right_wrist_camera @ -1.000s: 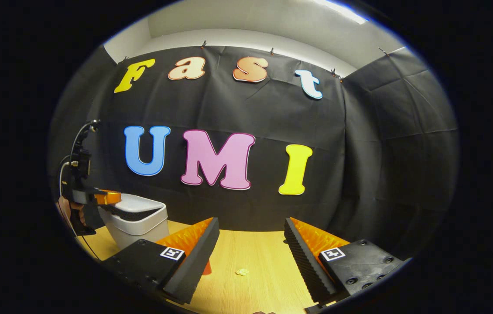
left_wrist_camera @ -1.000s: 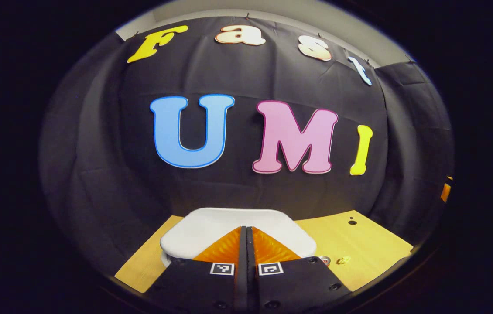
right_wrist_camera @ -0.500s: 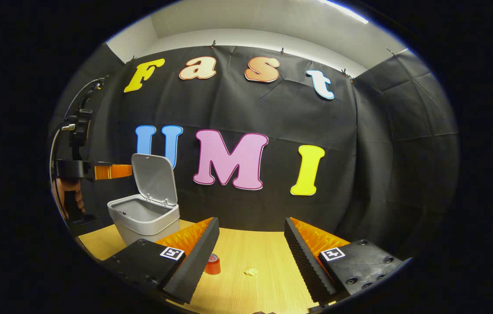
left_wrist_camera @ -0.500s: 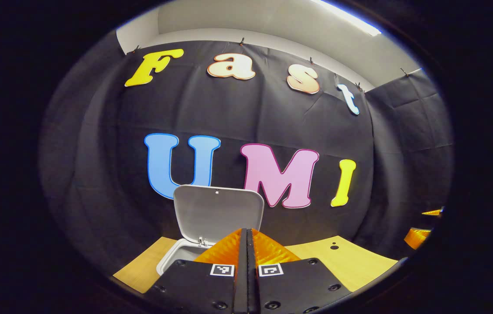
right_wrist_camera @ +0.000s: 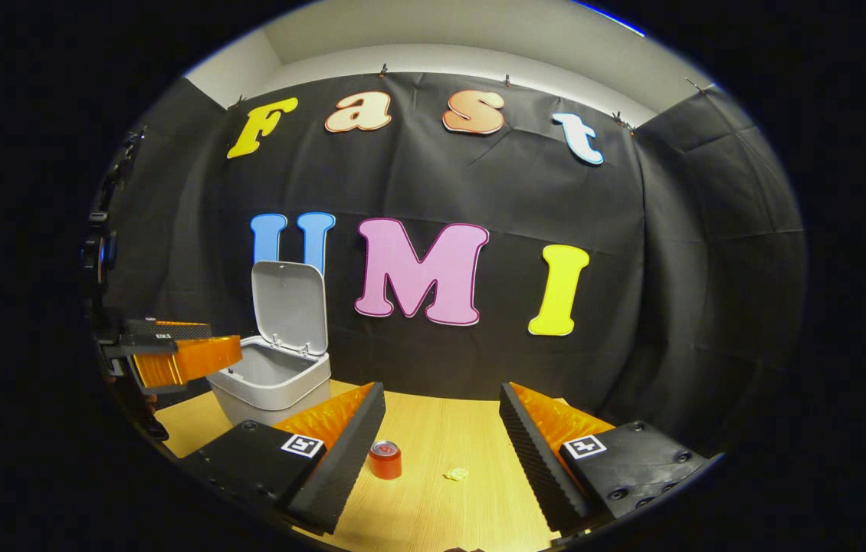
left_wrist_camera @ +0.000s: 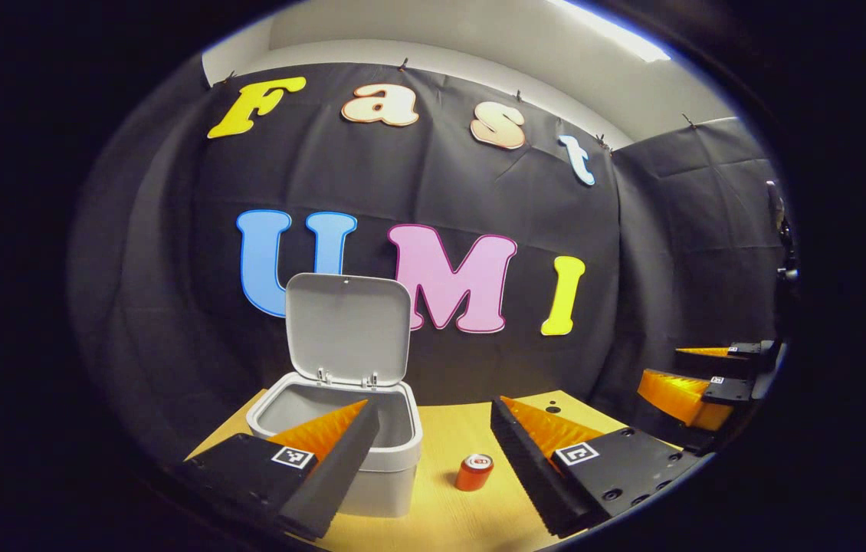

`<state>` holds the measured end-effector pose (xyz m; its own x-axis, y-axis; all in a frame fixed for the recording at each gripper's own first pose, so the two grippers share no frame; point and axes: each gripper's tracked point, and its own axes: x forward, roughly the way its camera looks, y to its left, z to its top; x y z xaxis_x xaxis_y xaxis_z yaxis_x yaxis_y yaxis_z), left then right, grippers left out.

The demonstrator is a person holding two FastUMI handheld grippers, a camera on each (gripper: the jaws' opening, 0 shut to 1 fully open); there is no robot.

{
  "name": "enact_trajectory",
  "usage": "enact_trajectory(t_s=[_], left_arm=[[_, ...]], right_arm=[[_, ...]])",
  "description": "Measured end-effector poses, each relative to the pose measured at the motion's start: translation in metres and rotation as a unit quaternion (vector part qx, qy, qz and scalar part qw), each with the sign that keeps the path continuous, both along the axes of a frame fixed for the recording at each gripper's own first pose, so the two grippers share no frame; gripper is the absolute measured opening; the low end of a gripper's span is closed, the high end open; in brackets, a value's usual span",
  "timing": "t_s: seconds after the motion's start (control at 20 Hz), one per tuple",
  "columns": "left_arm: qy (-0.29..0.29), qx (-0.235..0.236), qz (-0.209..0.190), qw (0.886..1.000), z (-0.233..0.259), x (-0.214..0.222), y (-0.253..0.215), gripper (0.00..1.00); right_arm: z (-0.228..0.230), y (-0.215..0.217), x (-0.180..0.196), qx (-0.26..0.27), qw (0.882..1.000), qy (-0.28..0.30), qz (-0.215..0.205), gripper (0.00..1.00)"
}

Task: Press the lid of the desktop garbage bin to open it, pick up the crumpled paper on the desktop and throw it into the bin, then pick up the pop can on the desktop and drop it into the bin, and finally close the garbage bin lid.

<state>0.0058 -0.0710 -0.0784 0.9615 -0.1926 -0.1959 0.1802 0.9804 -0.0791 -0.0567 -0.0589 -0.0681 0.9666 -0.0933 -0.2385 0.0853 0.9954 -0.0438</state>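
The grey bin (left_wrist_camera: 372,448) stands on the wooden table (left_wrist_camera: 444,429) with its lid (left_wrist_camera: 347,330) swung up against the black wall. A red pop can (left_wrist_camera: 474,471) stands upright just right of the bin. My left gripper (left_wrist_camera: 433,452) is open, held back from the bin, its left finger (left_wrist_camera: 326,452) overlapping the bin's front. In the right gripper view the bin (right_wrist_camera: 272,379) is at the left, the can (right_wrist_camera: 385,460) and the small crumpled paper (right_wrist_camera: 456,474) lie ahead between the fingers of my open right gripper (right_wrist_camera: 441,437). Nothing is held.
The left gripper (right_wrist_camera: 203,345) hangs at the left edge, beside the bin. The right gripper (left_wrist_camera: 697,383) shows at the far right, off the table's side. A small dark hole (left_wrist_camera: 550,409) marks the tabletop near the wall.
The left gripper, shut and pressing the closed lid a second ago, has lifted, drawn back and opened. The lid sprang up. The right gripper stayed open and barely shifted.
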Motion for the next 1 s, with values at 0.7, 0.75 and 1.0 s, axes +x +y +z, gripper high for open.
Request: enact_trajectory(t_s=[0.7, 0.75, 1.0], left_arm=[[0.029, 0.014, 0.022, 0.999, -0.016, -0.015, 0.010, 0.94], [0.034, 0.014, 0.033, 0.999, -0.019, -0.016, 0.014, 0.94], [0.062, 0.042, 0.081, 0.994, -0.040, -0.026, 0.034, 0.95]], right_arm=[[-0.158, -0.025, 0.055, 0.020, 0.970, 0.234, 0.064, 0.98], [-0.178, -0.024, 0.055, 0.027, 0.960, 0.268, 0.077, 0.98], [-0.260, -0.028, 0.058, 0.021, 0.908, 0.395, 0.137, 0.98]])
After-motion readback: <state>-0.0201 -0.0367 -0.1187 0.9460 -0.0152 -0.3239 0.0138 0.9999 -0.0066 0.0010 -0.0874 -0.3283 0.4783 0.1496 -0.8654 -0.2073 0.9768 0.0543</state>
